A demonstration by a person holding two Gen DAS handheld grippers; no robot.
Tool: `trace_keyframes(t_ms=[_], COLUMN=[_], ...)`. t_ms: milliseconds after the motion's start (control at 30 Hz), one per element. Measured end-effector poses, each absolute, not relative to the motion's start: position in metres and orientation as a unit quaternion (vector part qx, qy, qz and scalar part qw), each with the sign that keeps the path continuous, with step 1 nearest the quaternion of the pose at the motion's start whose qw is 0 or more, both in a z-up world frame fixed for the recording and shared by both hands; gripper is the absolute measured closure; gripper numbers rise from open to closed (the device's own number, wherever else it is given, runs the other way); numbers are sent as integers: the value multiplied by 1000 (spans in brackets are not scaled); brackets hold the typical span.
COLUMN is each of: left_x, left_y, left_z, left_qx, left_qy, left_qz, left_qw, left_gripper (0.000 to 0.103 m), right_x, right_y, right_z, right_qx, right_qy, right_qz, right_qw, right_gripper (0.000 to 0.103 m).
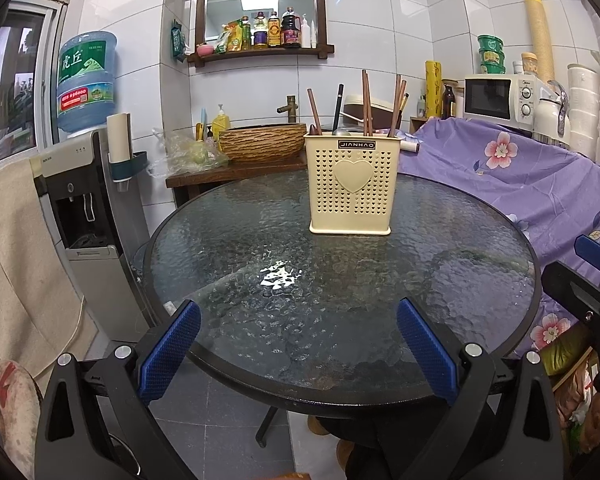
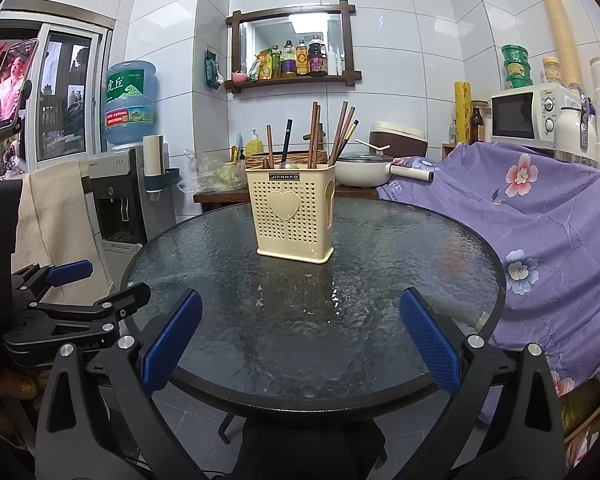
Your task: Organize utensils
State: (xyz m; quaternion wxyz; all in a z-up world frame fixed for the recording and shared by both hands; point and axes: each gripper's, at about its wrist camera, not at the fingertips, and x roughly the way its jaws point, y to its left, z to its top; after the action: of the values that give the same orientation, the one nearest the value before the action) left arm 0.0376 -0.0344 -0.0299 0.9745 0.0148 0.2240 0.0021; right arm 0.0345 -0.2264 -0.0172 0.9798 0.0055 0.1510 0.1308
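utensils (image 2: 314, 136) in holder (image 2: 294, 216), holder on table (image 2: 420, 280)

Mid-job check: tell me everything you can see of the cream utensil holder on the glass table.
The utensil holder is a cream plastic box, perforated with small holes, with a raised heart and a black JIANHAO label on its front. It stands upright on the round glass table, toward the far side. Brown chopsticks, one dark stick and a metal utensil stand inside. Nothing else touches it.

The utensil holder (image 1: 354, 184) reads "JIANHAO"; the water jug (image 1: 86, 80) reads "虎丘".
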Motion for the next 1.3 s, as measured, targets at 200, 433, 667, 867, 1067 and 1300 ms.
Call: trace_keyframes(t_ms=[200,433,667,867,1067,1300], left_x=[35,36,36,36,36,36], left_y=[-33,-31,-32,-32,-32,-33], left_z=[-33,-31,-31,-31,-31,-30], left_qx=[9,10,12,13,15,15], left_qy=[221,224,223,223,224,224], left_qz=[1,2,3,3,4,4], left_qw=[975,975,975,975,975,974], left_gripper=[6,6,6,6,6,6], right_x=[34,34,34,33,33,34], right_y=[-226,-226,-226,-226,-225,-225], right_z=[-20,-22,-22,-22,-22,-22], right_qx=[5,4,4,4,2,2], right_qy=[151,152,153,154,153,153], right_qz=[131,132,133,133,133,134], right_qw=[980,979,979,979,979,979], right_gripper=[6,6,6,6,6,6])
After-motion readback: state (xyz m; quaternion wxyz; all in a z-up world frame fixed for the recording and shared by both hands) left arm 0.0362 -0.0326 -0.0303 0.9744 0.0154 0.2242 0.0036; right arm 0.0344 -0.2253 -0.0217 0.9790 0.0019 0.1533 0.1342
